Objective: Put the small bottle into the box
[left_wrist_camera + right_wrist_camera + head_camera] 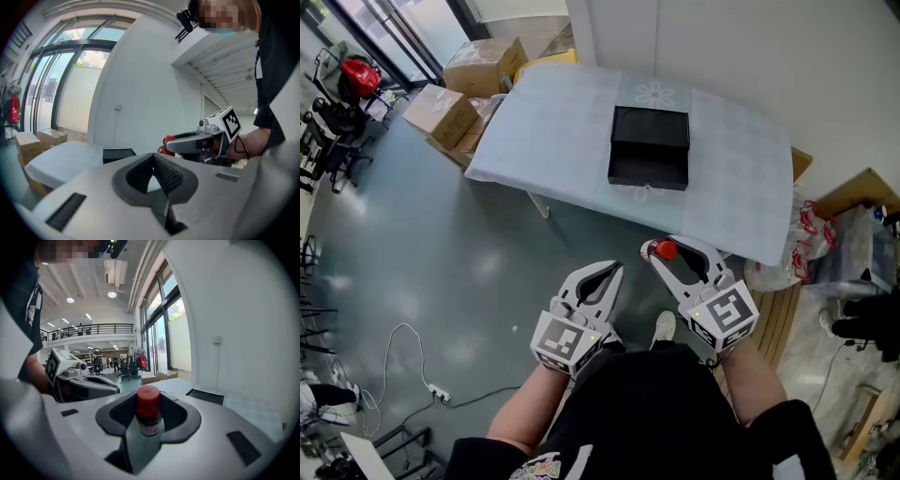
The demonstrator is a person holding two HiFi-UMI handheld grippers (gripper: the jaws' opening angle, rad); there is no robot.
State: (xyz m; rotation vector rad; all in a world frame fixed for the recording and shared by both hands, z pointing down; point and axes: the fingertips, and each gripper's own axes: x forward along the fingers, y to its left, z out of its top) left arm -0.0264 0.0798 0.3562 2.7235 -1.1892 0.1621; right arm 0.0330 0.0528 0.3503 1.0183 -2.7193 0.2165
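A small bottle (148,411) with a red cap stands upright between the jaws of my right gripper (148,420), which is shut on it; its red cap (665,249) shows at the jaw tips in the head view. My right gripper (670,253) hangs over the floor, short of the table. The black box (649,146) lies open on the white-covered table (562,122), its lid folded back. My left gripper (606,277) is shut with nothing in it, held beside the right one. In the left gripper view the box (118,154) lies ahead on the table.
Cardboard boxes (459,89) are stacked on the floor left of the table. A cable and power strip (431,389) lie on the grey floor at lower left. Bags and clutter (844,253) stand right of the table. Office chairs (328,122) crowd the far left.
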